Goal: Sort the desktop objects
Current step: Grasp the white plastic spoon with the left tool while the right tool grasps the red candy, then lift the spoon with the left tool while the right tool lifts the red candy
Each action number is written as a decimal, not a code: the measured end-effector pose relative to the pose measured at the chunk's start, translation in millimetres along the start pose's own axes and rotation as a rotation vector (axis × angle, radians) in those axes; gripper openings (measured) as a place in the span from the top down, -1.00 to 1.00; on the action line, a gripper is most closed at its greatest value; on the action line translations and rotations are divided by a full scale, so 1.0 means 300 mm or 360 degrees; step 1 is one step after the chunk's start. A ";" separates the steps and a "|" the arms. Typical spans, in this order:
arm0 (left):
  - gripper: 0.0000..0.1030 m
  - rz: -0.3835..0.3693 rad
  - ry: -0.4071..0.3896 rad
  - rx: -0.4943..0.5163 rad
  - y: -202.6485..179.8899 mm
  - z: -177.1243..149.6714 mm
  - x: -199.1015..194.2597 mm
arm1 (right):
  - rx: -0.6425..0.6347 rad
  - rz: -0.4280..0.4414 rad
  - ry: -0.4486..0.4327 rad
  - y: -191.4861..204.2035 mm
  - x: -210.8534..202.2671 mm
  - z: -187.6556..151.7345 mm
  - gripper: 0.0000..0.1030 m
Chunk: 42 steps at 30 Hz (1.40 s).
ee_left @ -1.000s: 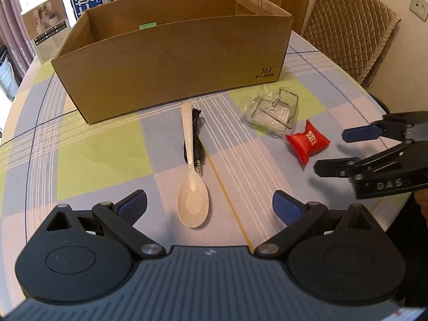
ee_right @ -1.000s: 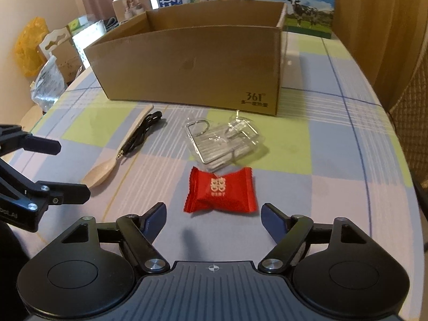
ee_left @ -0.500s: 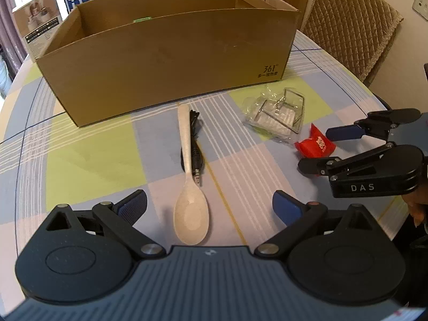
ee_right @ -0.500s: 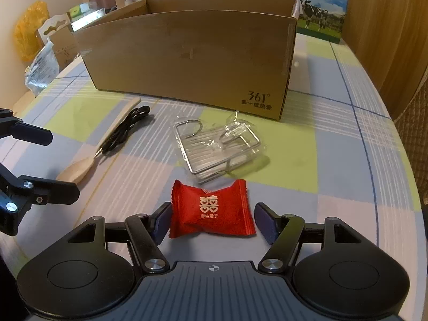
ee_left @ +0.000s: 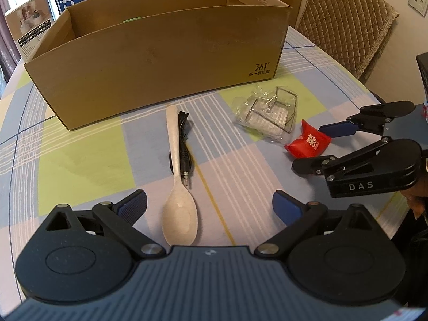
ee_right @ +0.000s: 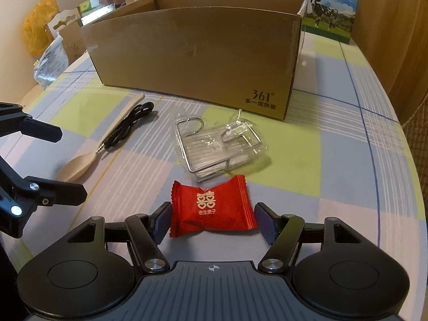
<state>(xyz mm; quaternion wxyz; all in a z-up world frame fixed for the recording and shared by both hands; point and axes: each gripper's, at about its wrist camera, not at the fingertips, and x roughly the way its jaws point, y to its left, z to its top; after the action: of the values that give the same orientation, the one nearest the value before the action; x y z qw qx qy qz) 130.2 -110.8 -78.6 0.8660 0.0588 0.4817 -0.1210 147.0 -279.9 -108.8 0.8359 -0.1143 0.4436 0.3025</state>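
A red candy packet (ee_right: 211, 206) lies on the checked tablecloth, and my right gripper (ee_right: 213, 220) is open around it, one pad near each crimped end. The left wrist view shows the same packet (ee_left: 307, 143) between the right gripper's (ee_left: 310, 147) fingers. My left gripper (ee_left: 210, 208) is open, and the bowl of a cream spoon (ee_left: 179, 214) lies on the cloth between its fingers. A black audio cable (ee_left: 183, 147) runs along the spoon's handle. A wire rack in clear plastic (ee_right: 216, 149) rests just beyond the candy. An open cardboard box (ee_left: 160, 67) stands behind everything.
Milk cartons (ee_right: 321, 5) stand behind the box, and bags (ee_right: 40, 40) are piled off the table's left side. A quilted chair back (ee_left: 345, 21) is at the far right. The round table's edge (ee_right: 417, 187) curves close on the right.
My right gripper moved forward and down until the candy sat between its fingers. My left gripper crept forward, bringing the spoon's bowl closer between its fingers.
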 end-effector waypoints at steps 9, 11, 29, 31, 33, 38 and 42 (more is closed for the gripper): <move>-0.91 0.0004 -0.0015 -0.0016 0.011 -0.006 -0.003 | -0.0006 -0.0003 0.0000 0.003 -0.021 -0.010 0.14; -0.91 0.0005 -0.0017 -0.0024 0.020 -0.010 -0.001 | -0.0005 -0.0010 -0.0002 0.004 -0.027 -0.011 0.15; 0.31 -0.0005 0.0106 -0.0019 0.107 -0.008 0.080 | 0.0122 -0.0033 0.0012 -0.006 -0.087 -0.069 0.15; 0.44 0.0002 0.0108 -0.0012 0.104 -0.017 0.075 | 0.0132 -0.0032 0.0009 -0.006 -0.088 -0.071 0.15; 0.48 0.0013 0.0121 -0.0009 0.098 -0.023 0.067 | 0.0142 -0.0031 0.0004 -0.004 -0.091 -0.072 0.15; 0.48 -0.0019 0.0139 -0.0058 0.073 -0.058 0.022 | 0.0150 -0.0018 -0.0006 0.013 -0.110 -0.081 0.15; 0.48 -0.0028 0.0158 -0.0068 0.039 -0.100 -0.005 | 0.0154 -0.0016 0.0002 0.027 -0.117 -0.103 0.15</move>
<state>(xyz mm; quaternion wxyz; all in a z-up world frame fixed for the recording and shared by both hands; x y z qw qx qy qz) 108.0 -92.6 -93.4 0.8410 0.0422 0.5270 -0.1151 106.5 -301.8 -97.5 0.8417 -0.0761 0.4576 0.2764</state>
